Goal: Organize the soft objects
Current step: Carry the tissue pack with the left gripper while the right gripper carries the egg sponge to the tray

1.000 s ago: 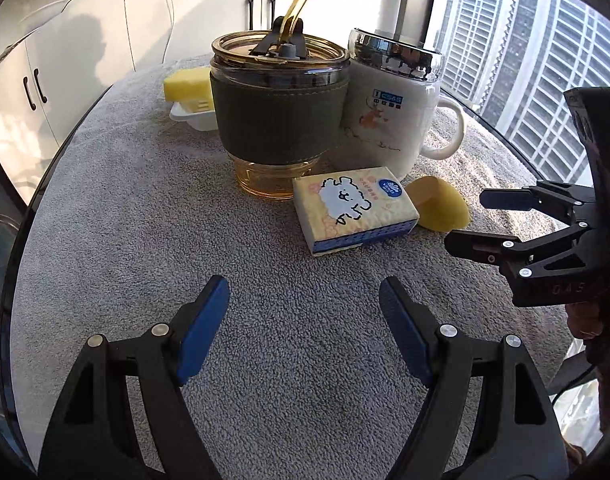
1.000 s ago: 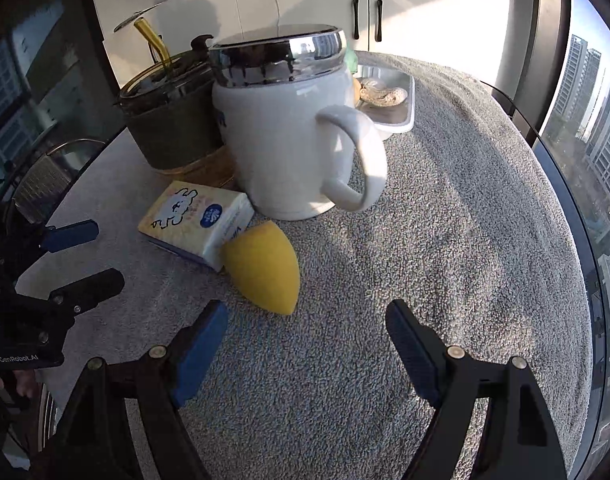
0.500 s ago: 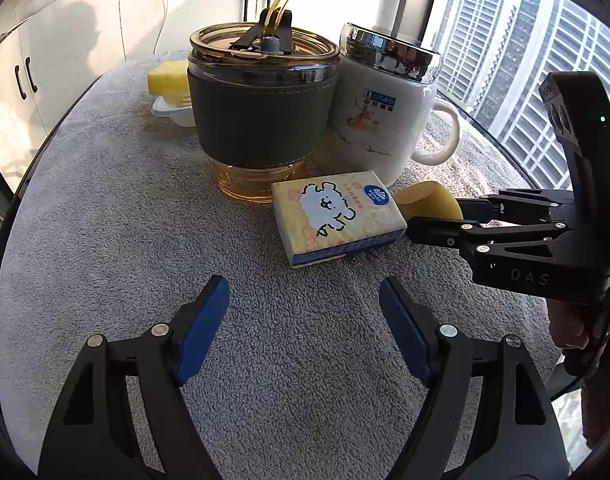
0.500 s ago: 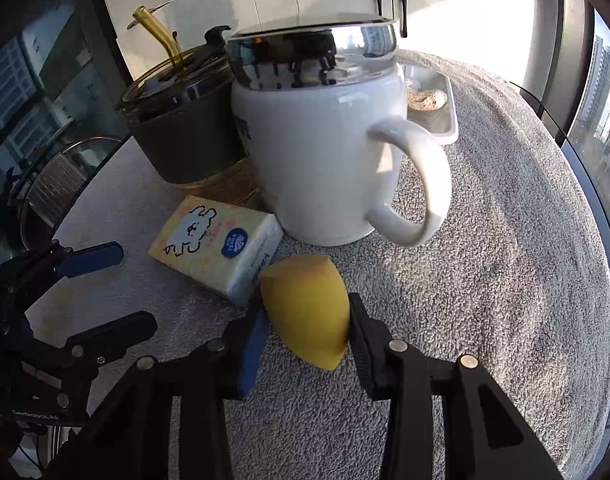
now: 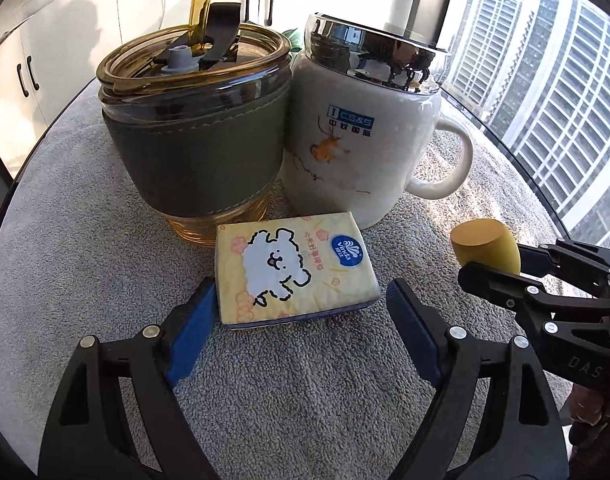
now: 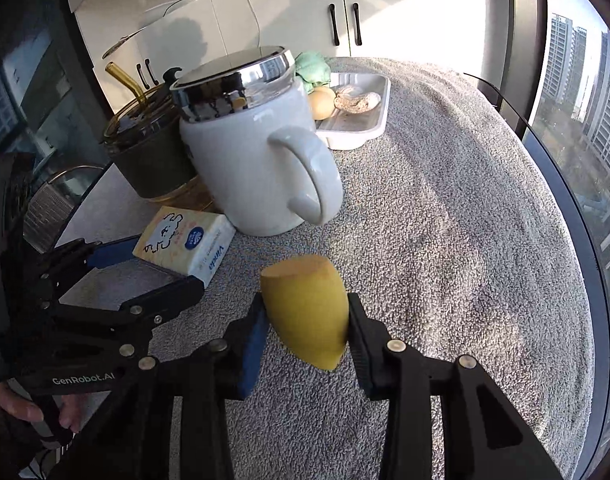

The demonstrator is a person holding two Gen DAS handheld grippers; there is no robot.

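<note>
The yellow makeup sponge (image 6: pixel 305 312) is pinched by the right hand-held gripper (image 6: pixel 307 330); the tissue pack (image 5: pixel 293 270) is straddled, ungripped, between the left hand-held gripper's (image 5: pixel 301 312) opening jaws.

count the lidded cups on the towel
2: the amber glass cup with a straw on the left, and the white mug touching its right side, both behind the tissue pack.
</note>
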